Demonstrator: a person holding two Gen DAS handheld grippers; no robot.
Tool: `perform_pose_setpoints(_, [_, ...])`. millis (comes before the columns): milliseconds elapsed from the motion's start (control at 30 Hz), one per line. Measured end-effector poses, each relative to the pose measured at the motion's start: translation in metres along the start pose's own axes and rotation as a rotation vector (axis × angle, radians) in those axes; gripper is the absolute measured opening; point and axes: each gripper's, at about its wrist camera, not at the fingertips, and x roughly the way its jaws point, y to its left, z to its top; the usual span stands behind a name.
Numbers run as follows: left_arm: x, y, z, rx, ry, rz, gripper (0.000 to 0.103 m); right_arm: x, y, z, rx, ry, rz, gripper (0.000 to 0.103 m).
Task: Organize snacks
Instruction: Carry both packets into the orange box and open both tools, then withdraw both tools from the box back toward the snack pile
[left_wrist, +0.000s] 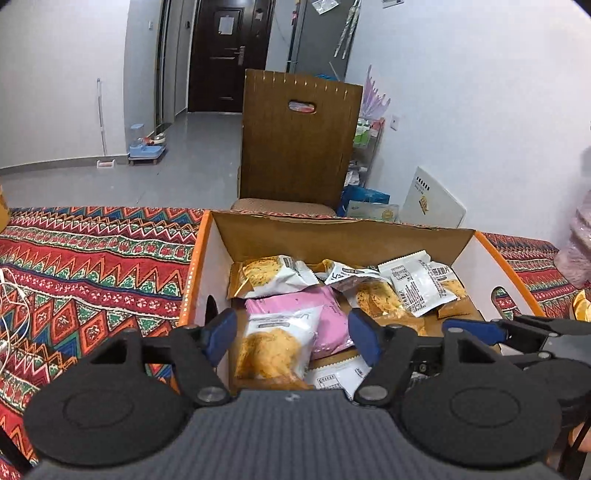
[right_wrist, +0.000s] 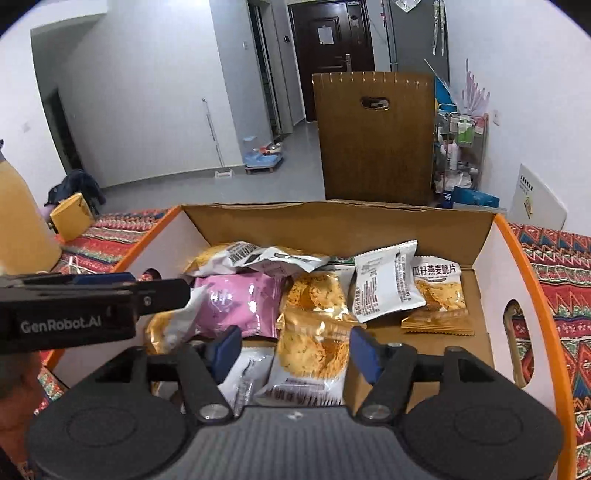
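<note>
An open cardboard box (left_wrist: 343, 232) with orange edges holds several snack packets; it also shows in the right wrist view (right_wrist: 332, 221). My left gripper (left_wrist: 293, 338) is open above a white and yellow cracker packet (left_wrist: 277, 343) lying on a pink packet (left_wrist: 328, 314). My right gripper (right_wrist: 291, 352) is open above a gold cracker packet (right_wrist: 314, 347). The pink packet (right_wrist: 240, 304) lies to its left. The left gripper's body (right_wrist: 85, 310) reaches in from the left, and the right gripper's fingers (left_wrist: 476, 330) show at the right of the left wrist view.
The box sits on a red patterned cloth (left_wrist: 92, 266). A brown chair (left_wrist: 299, 140) stands behind the box. A yellow bottle (right_wrist: 18, 221) stands at the left. White cables (left_wrist: 14, 314) lie on the cloth. A dark door (left_wrist: 221, 51) is far back.
</note>
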Motion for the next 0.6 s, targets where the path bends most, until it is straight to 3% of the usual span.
perform_pose_setpoints(267, [-0.047, 0.001, 0.011, 0.029, -0.08, 0.019, 0.072, -0.042, -0.005, 0.013, -0.005, -0.054, -0.015, 0.069])
perform_pose_setpoints(400, [-0.096, -0.005, 0.012, 0.061, -0.124, 0.019, 0.081, -0.091, -0.002, 0.017, -0.056, -0.1, -0.053, 0.077])
perform_pose_setpoints(500, [-0.142, -0.011, 0.0, 0.092, -0.159, 0.016, 0.082, -0.135, 0.005, 0.013, -0.12, -0.13, -0.071, 0.08])
perform_pose_setpoints(600, [-0.193, -0.019, -0.015, 0.113, -0.217, 0.0, 0.095, -0.184, 0.01, 0.003, -0.172, -0.161, -0.089, 0.09])
